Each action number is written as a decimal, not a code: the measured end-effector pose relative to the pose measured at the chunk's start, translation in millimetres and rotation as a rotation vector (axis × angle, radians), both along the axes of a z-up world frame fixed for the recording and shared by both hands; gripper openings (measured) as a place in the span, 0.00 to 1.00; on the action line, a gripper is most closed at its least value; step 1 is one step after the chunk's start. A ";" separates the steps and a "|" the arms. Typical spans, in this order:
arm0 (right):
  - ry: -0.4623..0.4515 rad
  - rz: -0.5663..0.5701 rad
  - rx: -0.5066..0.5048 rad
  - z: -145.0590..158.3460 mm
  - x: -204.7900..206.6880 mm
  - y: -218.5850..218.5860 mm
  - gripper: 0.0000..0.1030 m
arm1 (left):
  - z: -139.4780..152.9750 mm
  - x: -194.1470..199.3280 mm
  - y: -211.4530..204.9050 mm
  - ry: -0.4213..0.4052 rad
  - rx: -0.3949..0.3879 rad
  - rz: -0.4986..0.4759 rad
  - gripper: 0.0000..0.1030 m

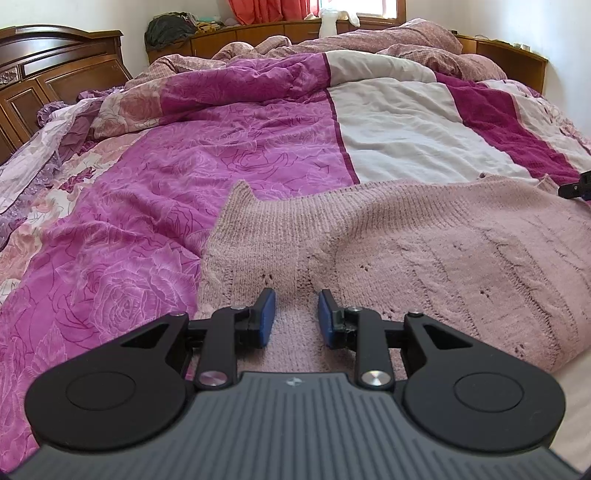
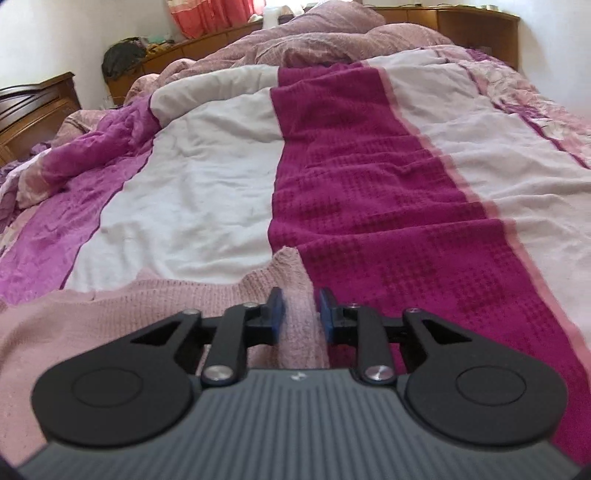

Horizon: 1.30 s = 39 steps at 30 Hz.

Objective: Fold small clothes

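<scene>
A pale pink knitted sweater [image 1: 424,251] lies spread on the bed. My left gripper [image 1: 297,317] sits low over its near left part. A ridge of knit fills the narrow gap between the blue pads [image 1: 269,314], and creases run in toward them. At the sweater's right edge [image 2: 291,280], my right gripper [image 2: 301,314] has a raised fold of the knit pinched between its pads. The rest of the sweater [image 2: 110,306] stretches off to the left. The right gripper's tip shows at the far right of the left wrist view as a black piece [image 1: 576,186].
The bed is covered by a rumpled quilt with magenta floral [image 1: 166,192], white [image 2: 192,184] and dark crimson [image 2: 369,184] bands. A bunched pink duvet [image 1: 388,40] lies at the far end. A wooden headboard [image 1: 55,70] stands at left, and low wooden cabinets [image 2: 461,18] line the far wall.
</scene>
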State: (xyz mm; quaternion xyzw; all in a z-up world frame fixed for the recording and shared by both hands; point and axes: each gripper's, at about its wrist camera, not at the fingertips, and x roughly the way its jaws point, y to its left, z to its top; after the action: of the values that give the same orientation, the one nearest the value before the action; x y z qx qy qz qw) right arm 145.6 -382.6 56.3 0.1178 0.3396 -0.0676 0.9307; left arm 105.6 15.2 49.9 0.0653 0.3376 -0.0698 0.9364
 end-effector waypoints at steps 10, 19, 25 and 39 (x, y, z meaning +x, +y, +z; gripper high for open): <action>-0.078 0.128 0.006 30.6 -74.6 37.9 0.40 | 22.7 34.5 13.6 -0.059 -0.093 -0.028 0.31; -0.058 0.154 -0.069 -9.7 -100.3 50.3 0.40 | -16.7 75.4 33.0 -0.005 -0.054 0.074 0.34; -0.068 0.128 -0.031 -6.9 -102.6 47.1 0.41 | -11.1 65.9 28.9 -0.008 -0.024 0.068 0.34; -0.112 0.009 0.179 7.5 -135.9 6.2 0.66 | 41.4 -17.6 34.3 0.058 -0.114 0.106 0.58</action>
State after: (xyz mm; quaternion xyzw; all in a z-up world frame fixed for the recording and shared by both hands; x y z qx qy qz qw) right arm 9.8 -376.4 63.8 0.2027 0.2920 -0.0263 0.9343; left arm 88.0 49.5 91.3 -0.0080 0.3630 -0.0411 0.9308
